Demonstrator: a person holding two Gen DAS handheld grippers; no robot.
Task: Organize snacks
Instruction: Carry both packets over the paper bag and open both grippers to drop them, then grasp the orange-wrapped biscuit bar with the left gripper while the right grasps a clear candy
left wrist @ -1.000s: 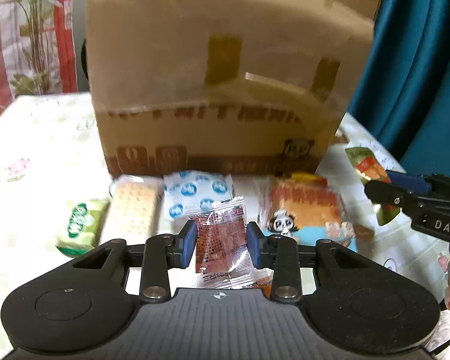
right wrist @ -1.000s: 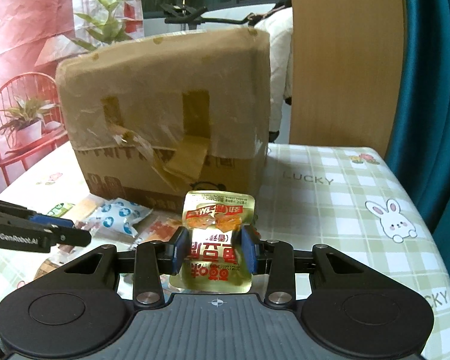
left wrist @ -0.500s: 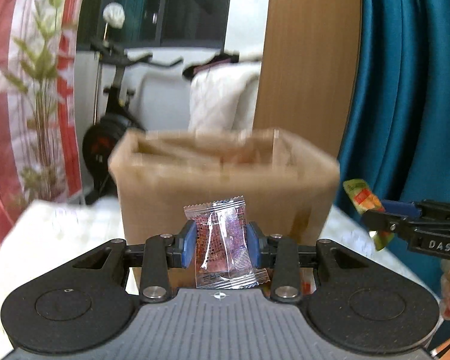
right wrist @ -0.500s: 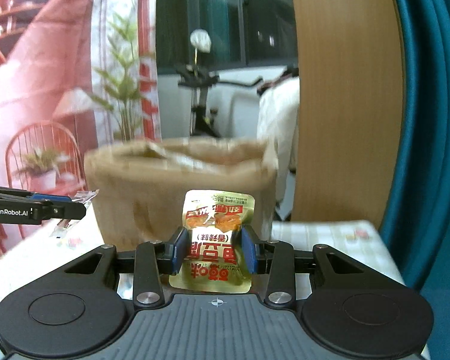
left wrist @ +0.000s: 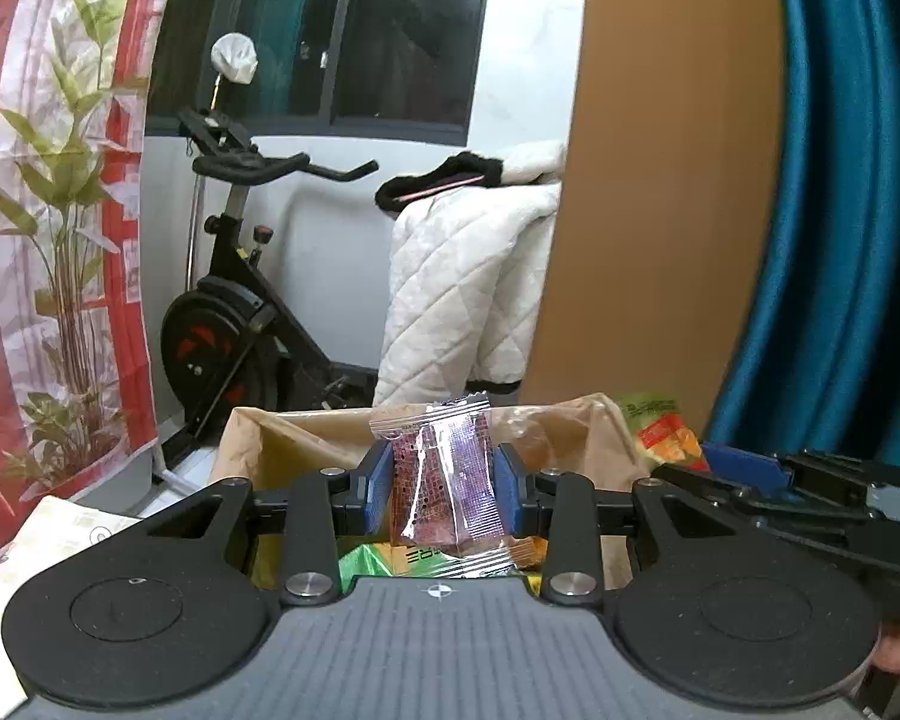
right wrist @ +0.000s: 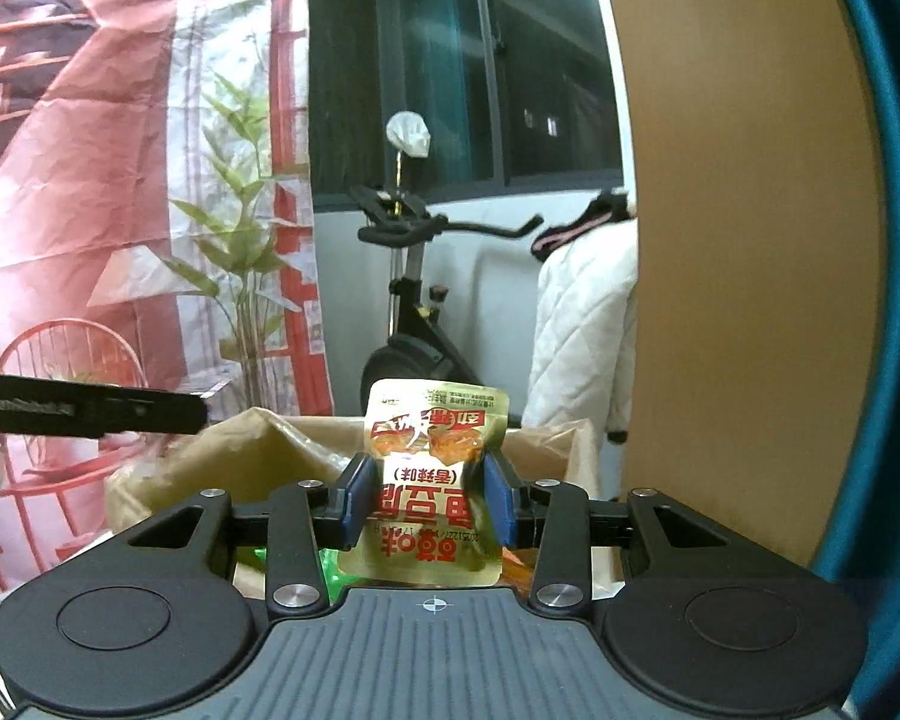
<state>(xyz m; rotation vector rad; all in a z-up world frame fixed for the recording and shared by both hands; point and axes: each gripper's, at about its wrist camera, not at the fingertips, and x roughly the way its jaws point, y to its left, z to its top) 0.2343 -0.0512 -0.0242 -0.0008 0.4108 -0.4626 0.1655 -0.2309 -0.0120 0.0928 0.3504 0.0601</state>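
My left gripper (left wrist: pixel 440 489) is shut on a clear packet of reddish snack (left wrist: pixel 444 474) and holds it above the open cardboard box (left wrist: pixel 282 450). Green and orange packets (left wrist: pixel 366 561) lie inside the box below it. My right gripper (right wrist: pixel 429 501) is shut on a gold packet with red lettering (right wrist: pixel 432 480), also held over the open box (right wrist: pixel 246 462). The right gripper shows at the right of the left wrist view (left wrist: pixel 768 480) with its gold packet (left wrist: pixel 660 432). The left gripper shows as a dark bar at the left of the right wrist view (right wrist: pixel 90 411).
A patterned tablecloth corner (left wrist: pixel 60 534) shows at the lower left. Behind the box stand an exercise bike (left wrist: pixel 234 312), a white quilted cover (left wrist: pixel 468 288), a wooden panel (left wrist: pixel 660 180) and a teal curtain (left wrist: pixel 840 210). A red plant-print backdrop (right wrist: pixel 120 210) hangs at left.
Both grippers have risen from table level in front of the box to above its open top, each still holding its packet. The snacks on the table have dropped out of view.
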